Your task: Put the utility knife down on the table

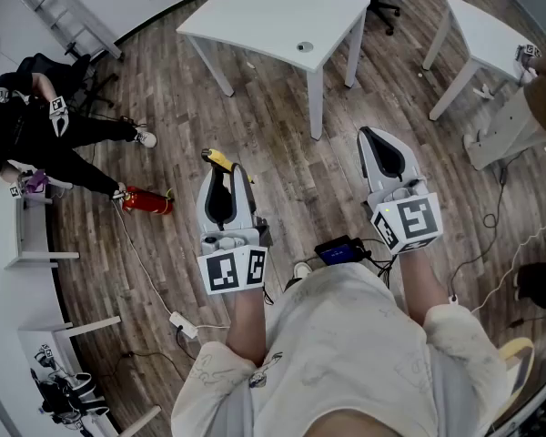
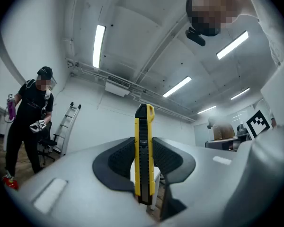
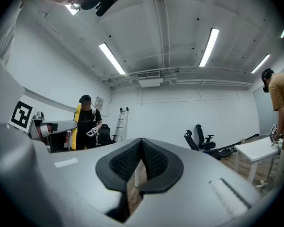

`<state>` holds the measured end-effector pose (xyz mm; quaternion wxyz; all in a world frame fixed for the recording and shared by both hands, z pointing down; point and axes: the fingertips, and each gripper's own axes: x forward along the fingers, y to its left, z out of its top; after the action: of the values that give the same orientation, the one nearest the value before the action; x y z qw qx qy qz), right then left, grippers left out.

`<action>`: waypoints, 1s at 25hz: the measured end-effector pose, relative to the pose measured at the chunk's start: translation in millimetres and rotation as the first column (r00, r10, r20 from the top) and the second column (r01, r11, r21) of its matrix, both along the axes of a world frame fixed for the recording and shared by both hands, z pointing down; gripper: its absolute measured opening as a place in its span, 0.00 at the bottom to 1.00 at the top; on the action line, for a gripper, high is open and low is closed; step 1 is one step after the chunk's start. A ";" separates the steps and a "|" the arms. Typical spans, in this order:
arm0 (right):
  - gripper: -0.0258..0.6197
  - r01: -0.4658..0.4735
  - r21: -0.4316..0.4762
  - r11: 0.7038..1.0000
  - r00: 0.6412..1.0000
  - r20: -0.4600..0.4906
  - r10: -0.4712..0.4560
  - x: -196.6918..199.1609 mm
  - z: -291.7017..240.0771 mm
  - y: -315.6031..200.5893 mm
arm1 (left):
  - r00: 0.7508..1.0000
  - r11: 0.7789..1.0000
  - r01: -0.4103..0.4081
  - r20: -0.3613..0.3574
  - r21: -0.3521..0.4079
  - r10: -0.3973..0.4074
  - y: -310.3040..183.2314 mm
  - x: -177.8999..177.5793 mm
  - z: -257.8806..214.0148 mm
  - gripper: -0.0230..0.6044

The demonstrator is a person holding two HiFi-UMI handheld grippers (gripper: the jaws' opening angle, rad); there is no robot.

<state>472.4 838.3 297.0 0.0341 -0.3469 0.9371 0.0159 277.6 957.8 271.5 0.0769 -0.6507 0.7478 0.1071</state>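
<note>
Left gripper (image 1: 221,178) at centre frame, jaws clamped on yellow knife (image 2: 144,148), which stands upright. Right gripper (image 3: 141,145) jaws together, empty. White bench (image 1: 273,16) at upper centre, well apart.

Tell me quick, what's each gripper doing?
Left gripper: closed on the yellow knife.
Right gripper: closed, holding nothing.
</note>
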 end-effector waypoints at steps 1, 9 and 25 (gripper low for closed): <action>0.05 -0.002 0.001 1.000 1.000 0.001 0.002 2.5 -1.2 -3.3 | 1.000 1.000 -0.003 0.000 0.001 0.003 -3.5 2.7 -1.2 0.24; 0.05 -0.010 -0.003 1.000 1.000 0.010 0.010 29.6 -0.5 -11.5 | 1.000 1.000 -0.023 0.007 -0.002 0.023 -12.8 34.7 -4.9 0.24; 0.05 0.043 -0.042 0.998 0.999 0.001 -0.043 142.3 44.0 -87.4 | 0.999 1.000 0.014 0.036 -0.025 -0.013 -80.9 153.4 20.8 0.24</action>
<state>614.6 750.9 341.0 0.0274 -0.3273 0.9445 -0.0045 431.1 876.9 292.3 0.0826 -0.6483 0.7521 0.0853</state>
